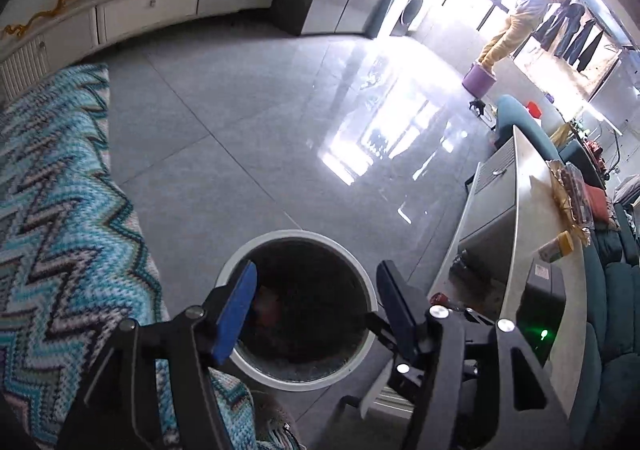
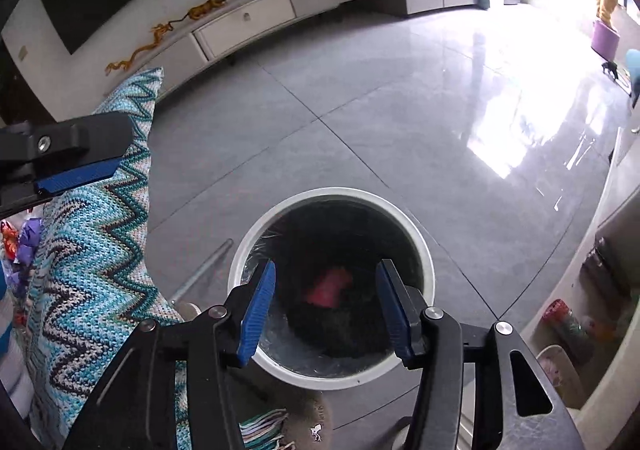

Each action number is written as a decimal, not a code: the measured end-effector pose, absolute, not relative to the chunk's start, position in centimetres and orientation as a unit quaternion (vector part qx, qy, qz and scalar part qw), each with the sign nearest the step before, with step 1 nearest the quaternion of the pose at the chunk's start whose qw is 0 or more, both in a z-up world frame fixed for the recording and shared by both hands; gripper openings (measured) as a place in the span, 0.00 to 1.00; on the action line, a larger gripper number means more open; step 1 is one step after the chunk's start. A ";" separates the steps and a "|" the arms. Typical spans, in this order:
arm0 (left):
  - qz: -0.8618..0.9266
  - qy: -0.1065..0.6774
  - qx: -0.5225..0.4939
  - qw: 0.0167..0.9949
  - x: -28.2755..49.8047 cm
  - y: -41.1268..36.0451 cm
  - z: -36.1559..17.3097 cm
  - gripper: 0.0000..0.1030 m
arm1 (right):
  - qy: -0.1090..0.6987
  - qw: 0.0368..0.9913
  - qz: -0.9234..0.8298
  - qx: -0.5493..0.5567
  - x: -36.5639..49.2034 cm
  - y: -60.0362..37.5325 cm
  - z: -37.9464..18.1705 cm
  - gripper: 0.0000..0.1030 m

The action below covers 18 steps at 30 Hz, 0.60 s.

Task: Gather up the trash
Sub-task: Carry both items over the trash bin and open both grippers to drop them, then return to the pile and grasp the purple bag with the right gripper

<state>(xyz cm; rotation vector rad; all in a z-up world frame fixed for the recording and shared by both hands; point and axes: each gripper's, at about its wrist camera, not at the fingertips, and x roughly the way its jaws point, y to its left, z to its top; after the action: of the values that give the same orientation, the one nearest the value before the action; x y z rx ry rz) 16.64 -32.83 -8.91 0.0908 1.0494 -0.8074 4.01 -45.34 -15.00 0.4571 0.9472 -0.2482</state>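
Observation:
A round white trash bin (image 1: 298, 235) with a dark liner stands on the grey tile floor. My left gripper (image 1: 316, 270) hangs over its mouth, blue pads apart and nothing between them. In the right wrist view the same bin (image 2: 340, 194) lies under my right gripper (image 2: 328, 266), which is also open and empty. A pink-red piece of trash (image 2: 328, 288) lies inside the bin on the dark liner. One finger (image 2: 80, 170) of the left gripper shows at the left edge of that view.
A teal zigzag knitted blanket (image 1: 60, 230) covers a seat left of the bin. A low table (image 1: 532, 218) with snack wrappers and a jar stands on the right. A white TV cabinet (image 2: 248, 18) lines the far wall. A person (image 1: 516, 22) stands on a purple stool far off.

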 end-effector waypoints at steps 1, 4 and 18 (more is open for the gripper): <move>-0.375 0.478 0.044 0.793 16.3 -32.4 -8.5 0.59 | 0.446 0.860 -0.118 0.219 3.7 -45.3 -14.7 0.50; -0.375 0.455 0.051 0.806 15.0 -31.0 -6.8 0.59 | 0.434 0.867 -0.112 0.218 2.4 -44.4 -13.2 0.50; -0.346 0.385 0.077 0.852 9.6 -17.4 0.7 0.57 | 0.364 0.915 -0.048 0.167 -1.0 -36.8 -1.7 0.50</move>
<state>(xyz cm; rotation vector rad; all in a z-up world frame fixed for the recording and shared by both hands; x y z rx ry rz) 9.61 -17.38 0.66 0.1611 0.8112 -0.7282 -1.03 -36.81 -1.67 0.3448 0.7489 -0.0978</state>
